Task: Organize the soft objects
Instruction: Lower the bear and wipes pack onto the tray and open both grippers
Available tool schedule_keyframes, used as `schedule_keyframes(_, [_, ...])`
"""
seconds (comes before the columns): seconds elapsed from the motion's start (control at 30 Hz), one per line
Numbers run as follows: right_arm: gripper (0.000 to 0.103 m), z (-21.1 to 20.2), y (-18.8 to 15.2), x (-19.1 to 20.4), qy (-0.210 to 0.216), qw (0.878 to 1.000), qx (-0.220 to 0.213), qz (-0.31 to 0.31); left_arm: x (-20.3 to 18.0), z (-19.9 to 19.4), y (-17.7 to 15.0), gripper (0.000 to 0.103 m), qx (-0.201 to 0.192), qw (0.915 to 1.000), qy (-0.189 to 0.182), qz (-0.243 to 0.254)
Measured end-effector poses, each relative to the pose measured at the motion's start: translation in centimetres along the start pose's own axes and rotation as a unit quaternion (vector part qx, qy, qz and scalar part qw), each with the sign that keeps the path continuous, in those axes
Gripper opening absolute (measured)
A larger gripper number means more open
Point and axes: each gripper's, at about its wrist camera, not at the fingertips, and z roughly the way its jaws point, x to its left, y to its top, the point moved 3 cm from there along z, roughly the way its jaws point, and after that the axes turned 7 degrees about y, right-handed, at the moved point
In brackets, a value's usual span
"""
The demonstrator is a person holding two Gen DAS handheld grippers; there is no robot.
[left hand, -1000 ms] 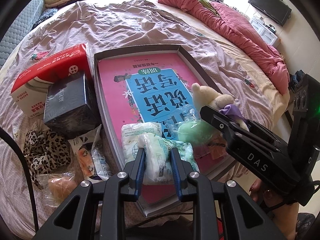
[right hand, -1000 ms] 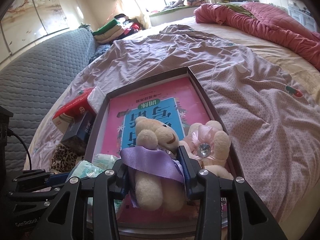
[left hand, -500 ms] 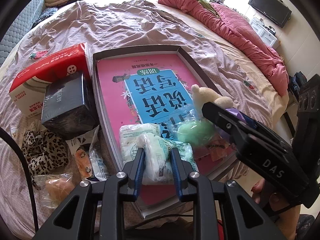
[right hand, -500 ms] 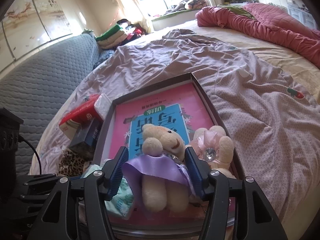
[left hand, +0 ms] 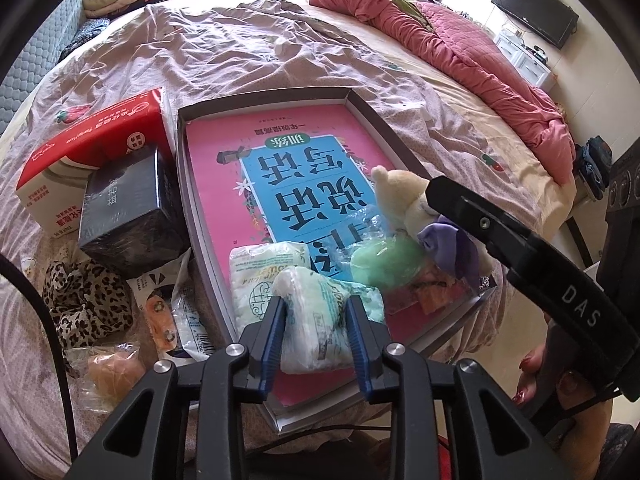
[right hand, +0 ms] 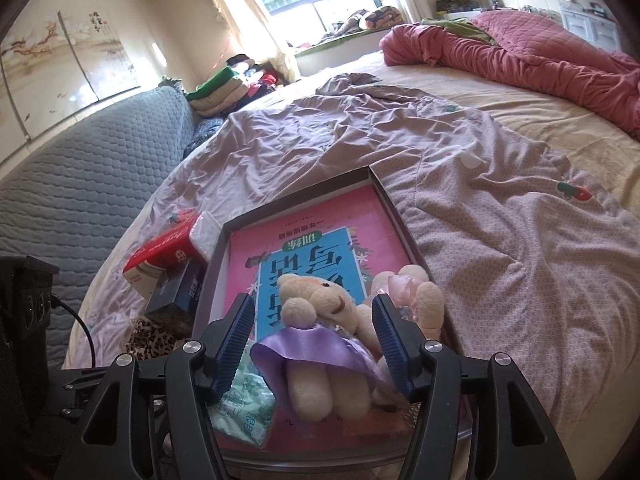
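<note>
A dark shallow box point(left hand: 362, 104) with a pink and blue lining lies on the bed. My left gripper point(left hand: 316, 310) is shut on a white-green tissue pack point(left hand: 316, 320) over the box's near end, beside a second pack point(left hand: 260, 272) and a green sponge point(left hand: 386, 260). My right gripper point(right hand: 314, 320) is open around a cream teddy bear in a purple skirt point(right hand: 320, 328), which lies in the box next to a pink-bowed bear point(right hand: 424, 300). The bear also shows in the left wrist view point(left hand: 412, 200).
Left of the box lie a red and white tissue box point(left hand: 92, 152), a black box point(left hand: 124, 208), a leopard scrunchie point(left hand: 80, 300), sachets point(left hand: 176, 312) and a wrapped beige puff point(left hand: 112, 368). A pink quilt point(left hand: 460, 52) lies on the bed's far right.
My right gripper has opened and let go of the purple-skirted bear, which now rests in the box. My left gripper stays shut on the tissue pack.
</note>
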Motion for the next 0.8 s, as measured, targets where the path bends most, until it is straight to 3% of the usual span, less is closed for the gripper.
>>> schedule_keyframes(0.2, [0.063,-0.5,0.1,-0.1,-0.005,1.0,-0.006,0.002,-0.3,-0.2,-0.2,0.038,0.002,0.9999,0.006,0.008])
schedule_keyframes(0.5, [0.064,-0.9,0.2,0.3,-0.013,1.0,-0.007,-0.002,-0.2,-1.1,-0.2,0.054,-0.01,0.9998,0.013,0.013])
schedule_keyframes(0.6, [0.072,-1.1,0.3,0.4,-0.019,1.0,-0.009,-0.004,-0.2,-1.5,-0.1,0.058,-0.017,0.9996,0.015,0.015])
schedule_keyframes(0.8, [0.073,-1.4,0.3,0.6,-0.025,1.0,-0.01,-0.006,0.2,-2.0,-0.1,0.067,-0.021,0.9995,0.02,0.008])
